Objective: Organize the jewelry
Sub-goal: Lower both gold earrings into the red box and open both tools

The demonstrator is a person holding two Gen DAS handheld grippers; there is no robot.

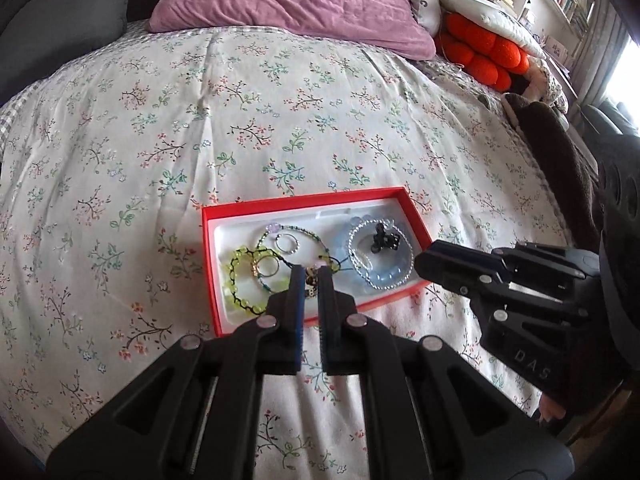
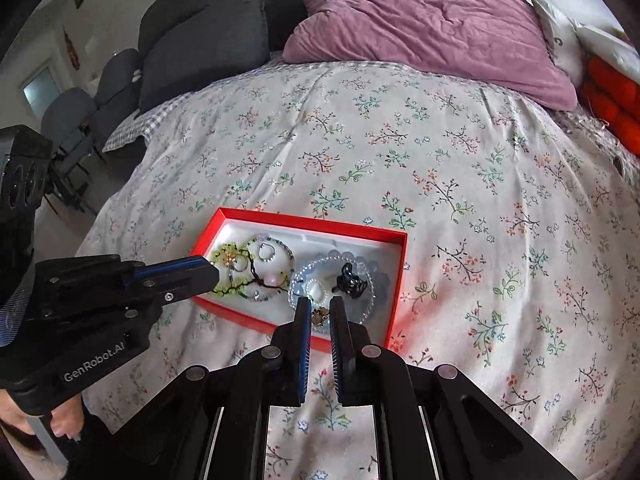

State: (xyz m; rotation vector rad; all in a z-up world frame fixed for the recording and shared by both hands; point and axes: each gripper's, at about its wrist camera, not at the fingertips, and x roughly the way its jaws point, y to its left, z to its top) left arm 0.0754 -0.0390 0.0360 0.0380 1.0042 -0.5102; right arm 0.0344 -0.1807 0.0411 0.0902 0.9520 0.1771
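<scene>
Near the bed's front edge sits the red box [image 1: 312,258], jewelry piled on its white liner: green bead bracelet [image 1: 244,280] at the left end, pale blue bracelet [image 1: 380,260] and black clip [image 1: 384,240] at the right. Left gripper [image 1: 311,276] and right gripper [image 2: 320,310] hover above, jaws nearly closed, apparently empty (pieces overlap). Best to untangle one piece at a time, slowly.
</scene>
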